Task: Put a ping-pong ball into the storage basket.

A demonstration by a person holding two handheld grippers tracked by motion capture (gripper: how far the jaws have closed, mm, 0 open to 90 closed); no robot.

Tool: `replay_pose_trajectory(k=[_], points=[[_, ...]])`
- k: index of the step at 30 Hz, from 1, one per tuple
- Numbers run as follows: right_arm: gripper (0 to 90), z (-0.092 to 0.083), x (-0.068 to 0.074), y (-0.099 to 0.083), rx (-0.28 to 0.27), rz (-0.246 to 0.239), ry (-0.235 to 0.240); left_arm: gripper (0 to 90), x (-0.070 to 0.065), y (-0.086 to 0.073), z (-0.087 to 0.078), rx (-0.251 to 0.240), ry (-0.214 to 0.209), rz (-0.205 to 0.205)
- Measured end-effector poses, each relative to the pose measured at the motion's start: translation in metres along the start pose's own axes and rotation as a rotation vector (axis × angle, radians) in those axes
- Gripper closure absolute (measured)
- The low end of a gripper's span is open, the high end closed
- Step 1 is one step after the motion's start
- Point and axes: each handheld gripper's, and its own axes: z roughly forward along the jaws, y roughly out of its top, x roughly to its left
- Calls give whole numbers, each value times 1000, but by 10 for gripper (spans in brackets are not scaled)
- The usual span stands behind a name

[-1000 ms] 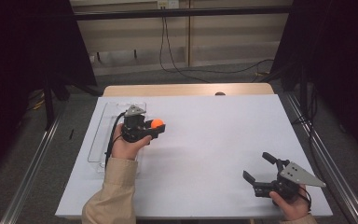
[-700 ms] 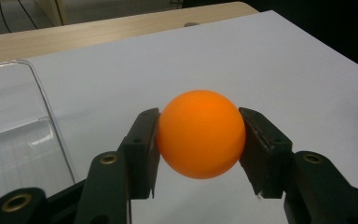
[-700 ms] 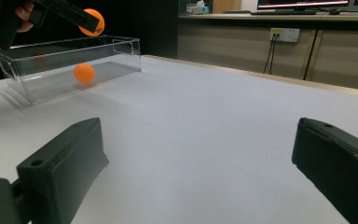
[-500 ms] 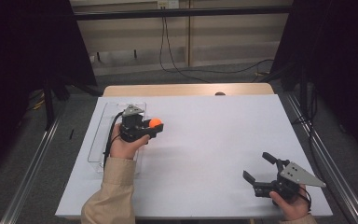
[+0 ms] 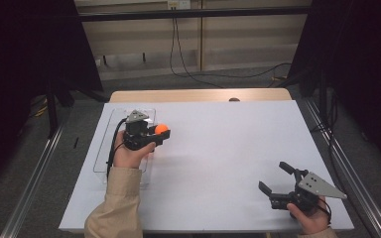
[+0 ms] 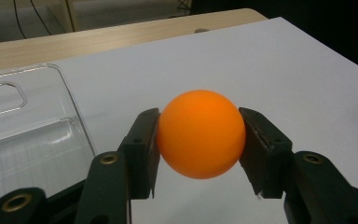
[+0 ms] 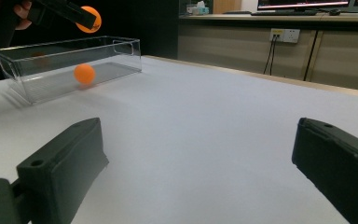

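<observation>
My left gripper (image 5: 162, 132) is shut on an orange ball (image 5: 162, 129), held above the white table just right of a clear plastic bin (image 5: 104, 148). In the left gripper view both black pads press the sides of the orange ball (image 6: 200, 134), with the bin (image 6: 70, 100) to its left. A second orange ball (image 7: 84, 73) appears to lie inside the bin (image 7: 65, 44), seen through its wall in the right gripper view, where the held ball (image 7: 91, 18) hangs above the rim. My right gripper (image 5: 274, 176) rests open near the table's front right corner, nothing between its jaws.
The white sheet (image 5: 228, 148) covers the table, with a wooden strip (image 5: 198, 95) along the far edge. Metal rails (image 5: 349, 173) run down both sides. Cables (image 5: 188, 74) lie on the floor beyond the table.
</observation>
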Motion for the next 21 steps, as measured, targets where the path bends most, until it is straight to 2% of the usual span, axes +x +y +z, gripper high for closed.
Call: replay_pose_trajectory(k=[11, 21], points=[[20, 0, 0, 0, -1, 3, -2, 508, 5, 0, -3, -2, 19, 6], [20, 0, 0, 0, 0, 0, 0, 508, 8, -1, -5, -14, 29, -8]])
